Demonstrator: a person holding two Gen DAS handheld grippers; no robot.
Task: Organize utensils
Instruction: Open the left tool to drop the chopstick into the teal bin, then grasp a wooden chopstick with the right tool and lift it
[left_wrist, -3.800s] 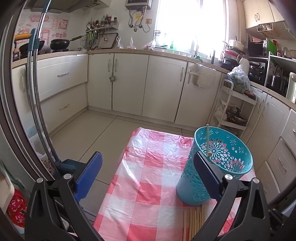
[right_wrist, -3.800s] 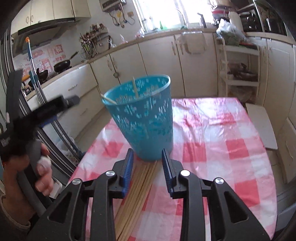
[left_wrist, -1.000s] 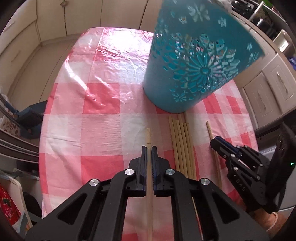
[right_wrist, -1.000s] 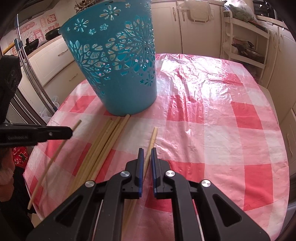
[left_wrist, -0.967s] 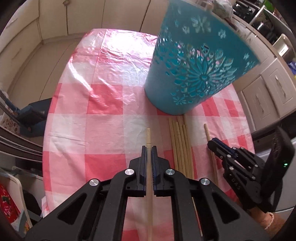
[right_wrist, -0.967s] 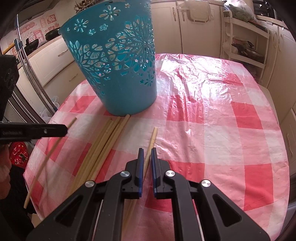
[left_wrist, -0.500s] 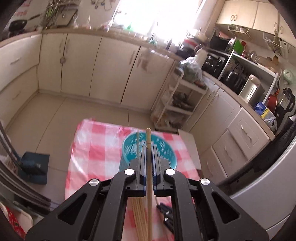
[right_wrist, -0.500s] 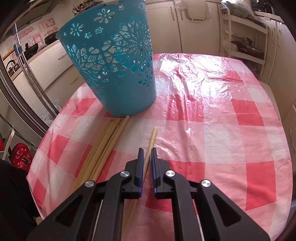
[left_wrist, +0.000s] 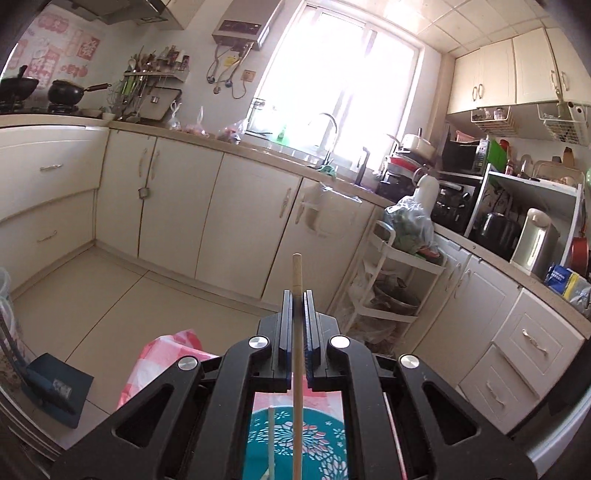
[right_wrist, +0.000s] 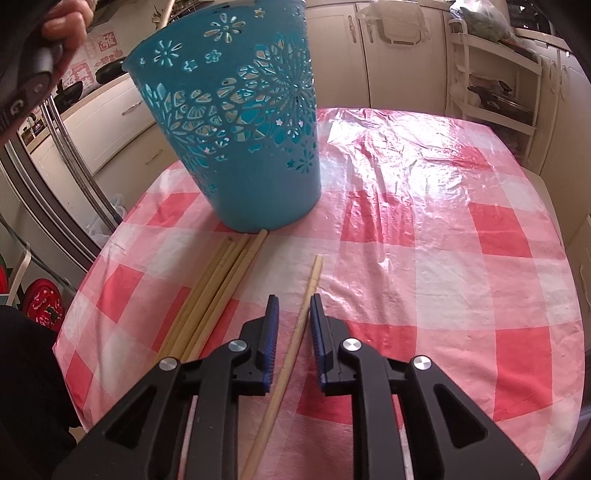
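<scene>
Left tool (left_wrist: 295, 306) lifts its pale wooden chopstick (left_wrist: 297, 332) above the teal cut-out plastic basket (right_wrist: 236, 122); drop pending.
Right tool (right_wrist: 293, 321) has just spread, freeing another pale chopstick (right_wrist: 295, 332) lying on the pink-checked counter (right_wrist: 424, 229); regrasp likely.

Two handheld black grippers with blue-padded fingers

The left gripper (left_wrist: 296, 306) was built of matte black plastic arms with angular cut-outs, fastened by round silver screws, and its two fingers (left_wrist: 284, 325) carried dark blue pads with ribbed edges. The right gripper (right_wrist: 293, 325) had the same black frame, the same silver screw heads in pairs along the arms, and blue ridged pads on the inner faces of its fingers (right_wrist: 271, 332). In the right wrist view a hand (right_wrist: 68, 16) showed at the top left corner around a black handle with pale lettering, and a dark garment filled the lower left edge.
</scene>
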